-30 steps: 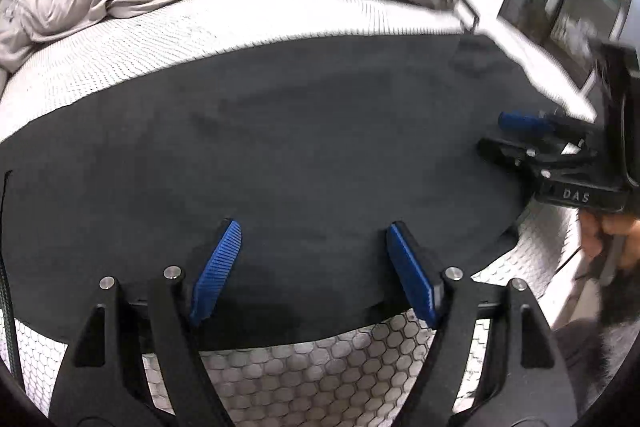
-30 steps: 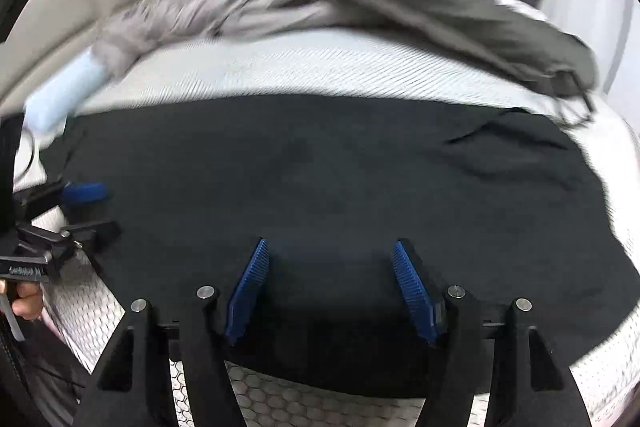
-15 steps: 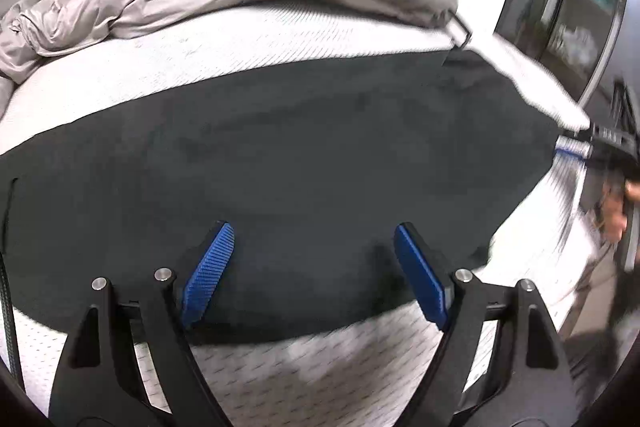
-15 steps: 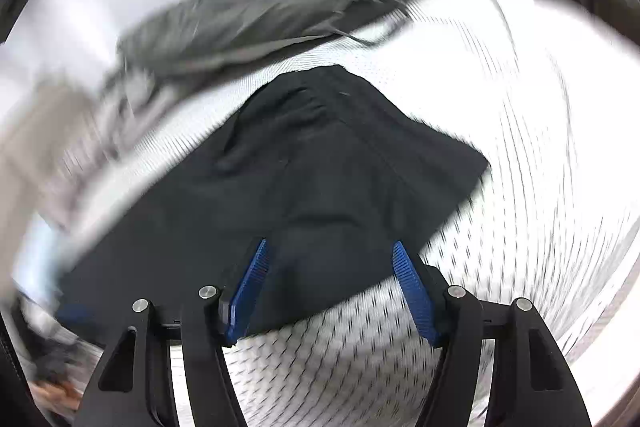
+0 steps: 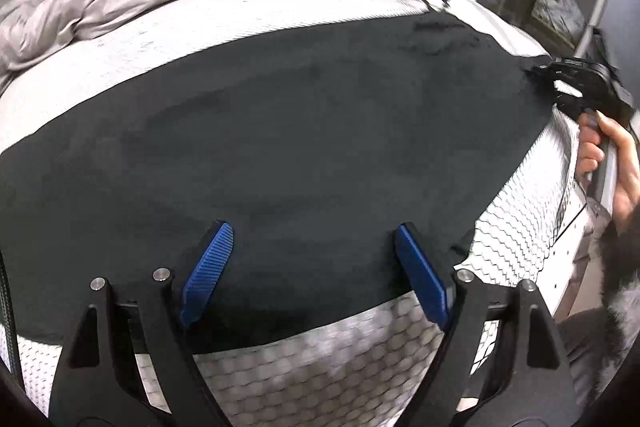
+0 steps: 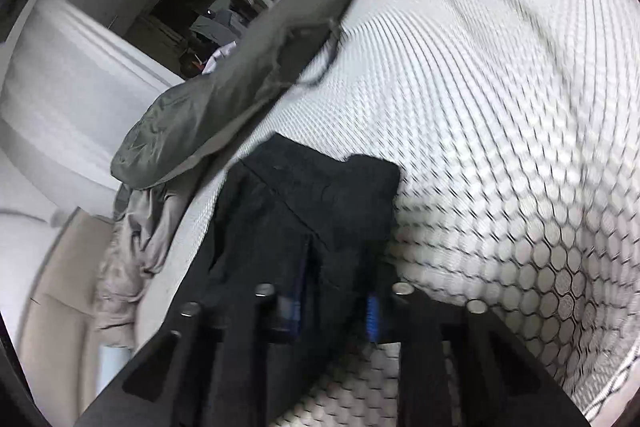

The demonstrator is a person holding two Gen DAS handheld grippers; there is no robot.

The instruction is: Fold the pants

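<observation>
Right end gripped; left end not yet taken.
The black pants (image 5: 280,147) lie flat across the bed (image 5: 320,359). The right hand-held gripper (image 6: 332,311) has just been closing and now pinches their end fabric; the left hand-held gripper (image 5: 312,279) hovers spread over the near hem (nothing held). Recommend gripping all layers before lifting, edges kept level.

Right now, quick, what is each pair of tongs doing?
Left tongs: open, holding nothing, over the black pants.
Right tongs: just closed, pinching an edge of the pants.
</observation>
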